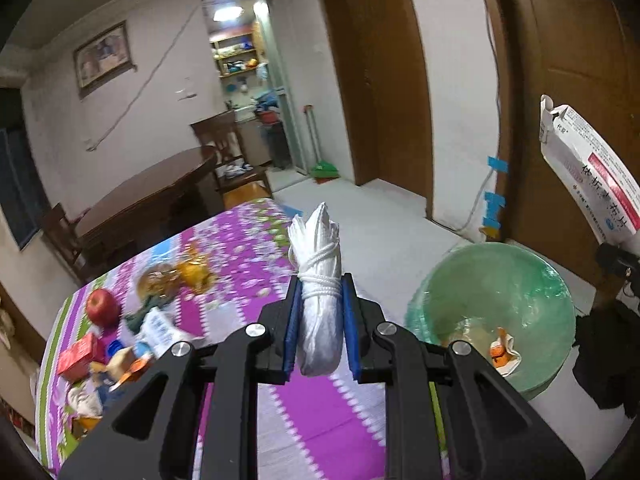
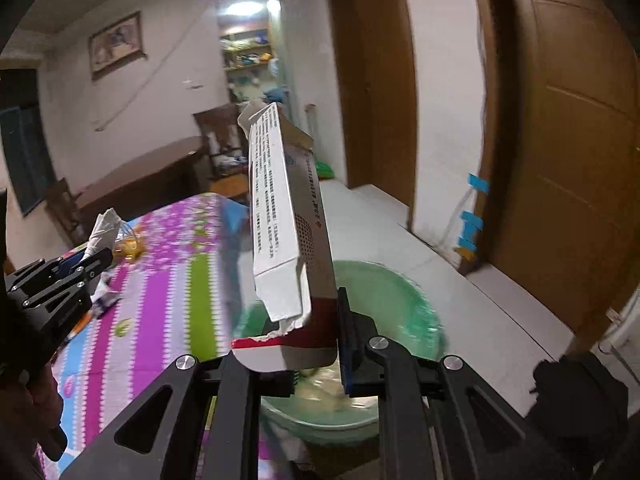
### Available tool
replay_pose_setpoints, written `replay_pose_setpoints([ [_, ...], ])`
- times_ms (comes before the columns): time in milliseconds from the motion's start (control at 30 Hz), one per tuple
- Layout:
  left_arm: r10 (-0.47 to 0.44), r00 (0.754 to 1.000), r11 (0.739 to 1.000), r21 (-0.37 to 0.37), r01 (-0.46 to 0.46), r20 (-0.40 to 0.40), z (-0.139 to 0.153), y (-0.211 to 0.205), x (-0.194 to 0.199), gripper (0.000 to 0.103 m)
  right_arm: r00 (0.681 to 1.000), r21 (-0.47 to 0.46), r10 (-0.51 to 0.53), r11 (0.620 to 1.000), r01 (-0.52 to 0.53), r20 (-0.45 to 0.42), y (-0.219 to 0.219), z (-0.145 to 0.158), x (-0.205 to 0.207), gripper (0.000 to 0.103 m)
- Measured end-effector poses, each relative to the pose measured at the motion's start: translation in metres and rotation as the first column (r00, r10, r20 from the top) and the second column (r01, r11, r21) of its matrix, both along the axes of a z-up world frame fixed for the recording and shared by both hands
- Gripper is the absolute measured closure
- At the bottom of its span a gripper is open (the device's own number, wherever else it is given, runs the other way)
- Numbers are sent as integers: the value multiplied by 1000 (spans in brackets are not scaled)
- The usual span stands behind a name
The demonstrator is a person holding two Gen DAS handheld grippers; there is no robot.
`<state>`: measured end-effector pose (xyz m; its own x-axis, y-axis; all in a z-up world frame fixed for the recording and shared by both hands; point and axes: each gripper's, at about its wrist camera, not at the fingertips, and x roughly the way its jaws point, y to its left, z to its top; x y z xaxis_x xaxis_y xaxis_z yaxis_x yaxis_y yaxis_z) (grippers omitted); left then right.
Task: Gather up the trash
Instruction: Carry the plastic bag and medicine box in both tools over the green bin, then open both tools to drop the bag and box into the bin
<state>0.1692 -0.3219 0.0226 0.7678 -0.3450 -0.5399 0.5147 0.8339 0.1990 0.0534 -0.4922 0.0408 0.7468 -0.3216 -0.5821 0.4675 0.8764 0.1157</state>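
Observation:
My left gripper (image 1: 320,320) is shut on a rolled white plastic bag bundle (image 1: 320,280) tied with string, held over the table's right edge beside the bin. It also shows in the right wrist view (image 2: 104,228). My right gripper (image 2: 308,340) is shut on a long white and red cardboard box (image 2: 284,220), held upright over the green-lined trash bin (image 2: 400,304). The box shows in the left wrist view (image 1: 592,172) at the far right. The bin (image 1: 492,280) holds an orange and white wrapper (image 1: 502,352).
The table with a purple striped cloth (image 1: 248,256) carries a red apple (image 1: 103,306), a red box (image 1: 78,354), wrappers and other litter (image 1: 160,332). A round dark wood table (image 1: 160,184), chairs and wooden doors (image 1: 580,100) stand behind.

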Motion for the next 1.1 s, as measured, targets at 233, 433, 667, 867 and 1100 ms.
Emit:
replay_pose_setpoints([
  [233, -65, 998, 996, 53, 66, -20, -19, -44, 2, 85, 995, 14, -60, 998, 62, -82, -44, -17, -2, 87],
  [433, -130, 988, 987, 81, 137, -85, -36, -75, 6, 85, 986, 31, -72, 996, 78, -154, -59, -36, 8, 87],
  [667, -190, 973, 971, 122, 206, -129, -55, -106, 7, 85, 969, 78, -77, 992, 98, -233, -73, -65, 24, 87],
  [867, -216, 964, 959, 149, 239, -154, -69, -125, 11, 84, 957, 118, -82, 986, 118, -278, -83, -82, 35, 87],
  [1100, -227, 956, 950, 174, 260, -188, -82, -139, 20, 84, 947, 165, -45, 981, 102, -318, -90, -94, 51, 87],
])
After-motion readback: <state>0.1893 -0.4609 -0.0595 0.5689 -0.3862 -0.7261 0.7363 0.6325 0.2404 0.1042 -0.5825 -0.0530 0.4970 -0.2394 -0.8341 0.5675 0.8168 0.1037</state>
